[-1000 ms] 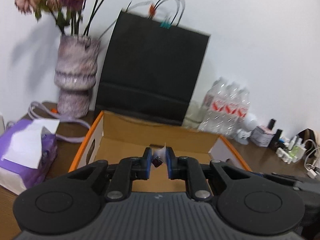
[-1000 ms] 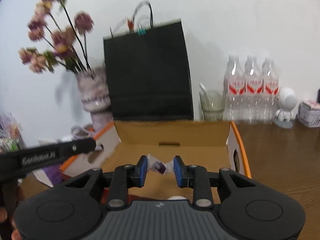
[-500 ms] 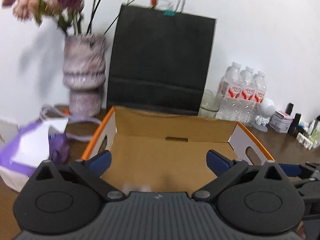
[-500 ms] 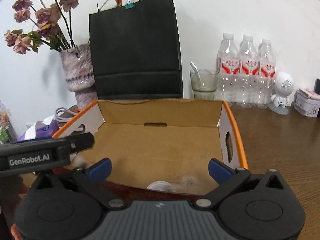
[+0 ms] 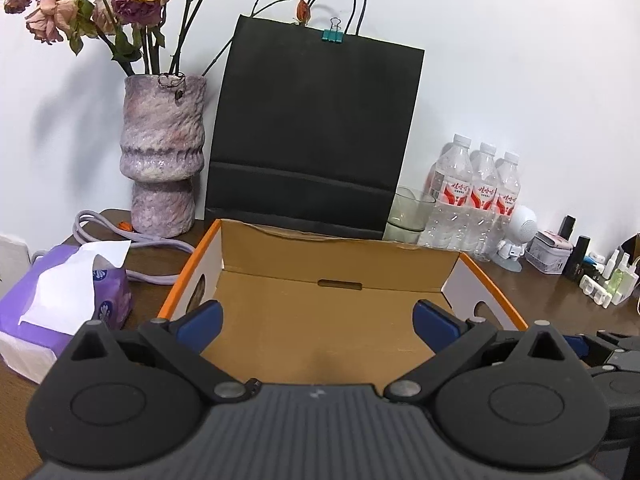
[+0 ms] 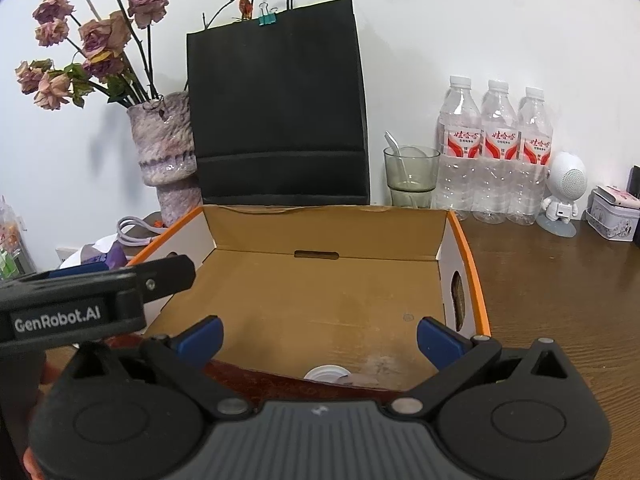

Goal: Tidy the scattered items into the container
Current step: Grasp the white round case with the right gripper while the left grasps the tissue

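Cardboard box (image 6: 332, 300) holding one white cap (image 6: 326, 372), two tools (image 5: 316, 320) (image 6: 320, 332) spread wide, three water bottles (image 6: 496, 148)

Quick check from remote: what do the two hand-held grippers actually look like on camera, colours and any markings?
Both match: the left hand-held gripper and right hand-held gripper have black angular linkage arms with silver pivot bolts, round black discs, a ribbed grey body and blue fingertips. The left one's side, seen from the right wrist, carries white "GenRobot.AI" lettering.

Beyond the jaws are counted one cardboard box (image 6: 328, 292), one black paper bag (image 6: 280, 112), three water bottles (image 6: 496, 148), one vase (image 6: 168, 152), one glass (image 6: 410, 176).
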Motion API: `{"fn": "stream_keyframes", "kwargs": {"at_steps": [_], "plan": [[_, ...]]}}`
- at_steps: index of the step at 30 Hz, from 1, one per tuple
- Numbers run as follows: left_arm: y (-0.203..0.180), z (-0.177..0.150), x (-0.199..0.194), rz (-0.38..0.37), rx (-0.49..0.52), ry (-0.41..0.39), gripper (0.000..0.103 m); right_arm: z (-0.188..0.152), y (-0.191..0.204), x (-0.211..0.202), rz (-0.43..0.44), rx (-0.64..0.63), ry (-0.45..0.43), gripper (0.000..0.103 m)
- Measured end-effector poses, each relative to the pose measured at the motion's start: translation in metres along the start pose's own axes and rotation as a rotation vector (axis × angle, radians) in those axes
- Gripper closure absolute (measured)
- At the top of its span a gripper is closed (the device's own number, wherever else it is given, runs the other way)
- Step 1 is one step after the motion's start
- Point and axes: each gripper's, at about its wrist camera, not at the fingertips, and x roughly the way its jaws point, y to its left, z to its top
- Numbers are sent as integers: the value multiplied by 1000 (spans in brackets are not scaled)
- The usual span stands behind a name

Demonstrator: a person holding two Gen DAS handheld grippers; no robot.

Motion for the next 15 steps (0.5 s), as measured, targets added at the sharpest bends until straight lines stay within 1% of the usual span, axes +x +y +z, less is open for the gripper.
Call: {"fn": "stream_keyframes", "kwargs": {"at_steps": [4, 7, 10, 15], "plan": [[-2, 3, -9, -2, 5, -26, 0, 0, 3, -5, 3, -6, -10, 0], [-2, 5, -21, -3, -9, -51, 0, 1, 7, -13, 3, -19, -26, 0], [3, 5, -41, -21, -43, -102, 0, 1, 6, -28, -1, -18, -47, 0], [12, 5, -76, -17, -29, -140, 0, -6, 4, -63, -9, -43, -89, 0]]}}
